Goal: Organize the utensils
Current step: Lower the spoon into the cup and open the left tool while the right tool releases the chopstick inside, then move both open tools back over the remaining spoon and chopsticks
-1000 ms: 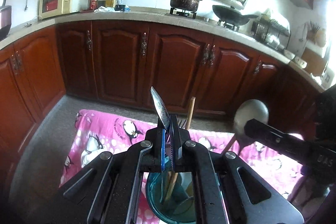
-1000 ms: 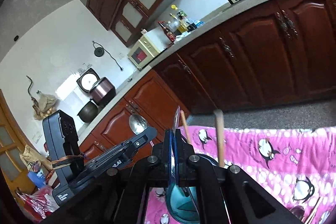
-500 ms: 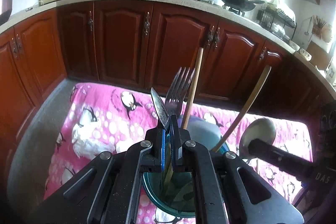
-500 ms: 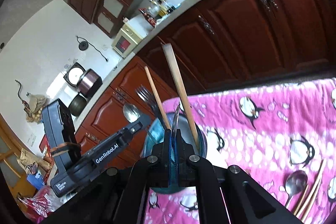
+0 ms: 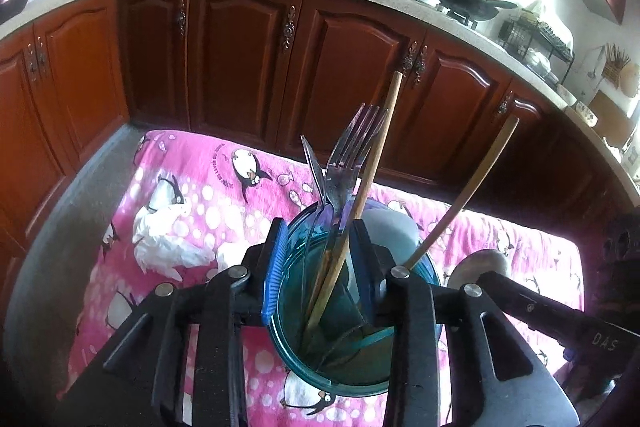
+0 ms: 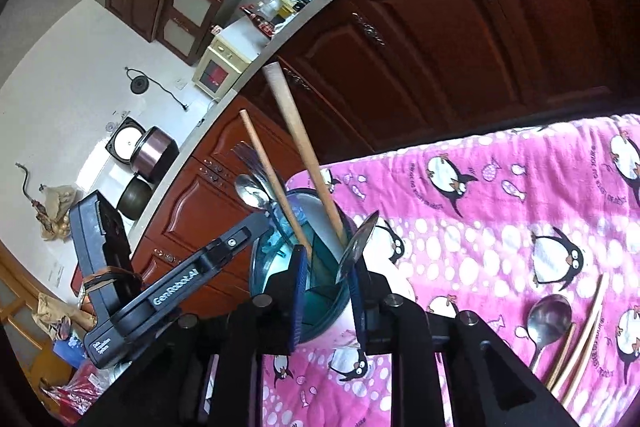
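Over the teal cup (image 5: 352, 359), both grippers' fingers just parted, knife (image 5: 316, 179) loose between left fingers (image 5: 276, 267), spoon (image 6: 358, 247) against right fingers (image 6: 357, 303)

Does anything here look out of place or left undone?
Yes. One spoon and some chopsticks lie loose on the pink penguin cloth, away from the blue glass holder where other utensils stand.

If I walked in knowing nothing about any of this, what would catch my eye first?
Probably the bright pink penguin blanket spread over the table, loud against the dark red kitchen cabinets behind it. On it stands a blue glass holder bristling with forks and wooden handles. Two black grippers, left and right, hang right over it, and a spoon lies off to the side.
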Tool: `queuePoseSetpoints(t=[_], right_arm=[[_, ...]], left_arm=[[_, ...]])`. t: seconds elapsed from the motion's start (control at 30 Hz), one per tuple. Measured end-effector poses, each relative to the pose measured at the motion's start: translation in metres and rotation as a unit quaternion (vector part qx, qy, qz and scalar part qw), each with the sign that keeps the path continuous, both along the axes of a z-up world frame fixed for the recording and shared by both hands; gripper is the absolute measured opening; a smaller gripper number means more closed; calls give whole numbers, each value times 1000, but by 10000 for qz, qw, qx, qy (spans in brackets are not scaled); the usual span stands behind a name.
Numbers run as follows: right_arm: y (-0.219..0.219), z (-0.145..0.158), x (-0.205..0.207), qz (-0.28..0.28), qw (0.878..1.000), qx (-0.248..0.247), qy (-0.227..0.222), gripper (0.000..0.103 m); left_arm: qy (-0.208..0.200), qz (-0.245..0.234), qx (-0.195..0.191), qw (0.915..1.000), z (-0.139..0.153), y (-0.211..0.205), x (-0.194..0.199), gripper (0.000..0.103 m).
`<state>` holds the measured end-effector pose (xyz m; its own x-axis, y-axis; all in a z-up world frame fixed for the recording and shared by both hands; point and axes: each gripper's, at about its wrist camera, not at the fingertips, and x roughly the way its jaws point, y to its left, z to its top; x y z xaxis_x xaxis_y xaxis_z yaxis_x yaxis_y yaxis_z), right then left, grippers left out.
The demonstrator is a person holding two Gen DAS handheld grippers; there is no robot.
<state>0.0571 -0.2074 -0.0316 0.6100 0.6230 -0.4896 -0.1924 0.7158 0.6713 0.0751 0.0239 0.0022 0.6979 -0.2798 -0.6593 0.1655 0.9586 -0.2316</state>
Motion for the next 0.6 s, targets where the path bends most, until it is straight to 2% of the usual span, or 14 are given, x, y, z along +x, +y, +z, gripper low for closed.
queuePoseSetpoints(t=[0.13, 0.27, 0.6], right_arm=[[-8, 3, -4, -80, 9999, 78, -16, 19], [-10, 9, -11, -72, 10000, 42, -55, 25], [-23, 22, -39, -168, 9997, -143, -128, 29]], left_arm=[[45, 15, -51, 10000, 1, 1, -4, 40], [7, 27, -84, 10000, 6, 2, -12, 51], [-116, 75, 165, 9998, 20, 0, -36, 51]])
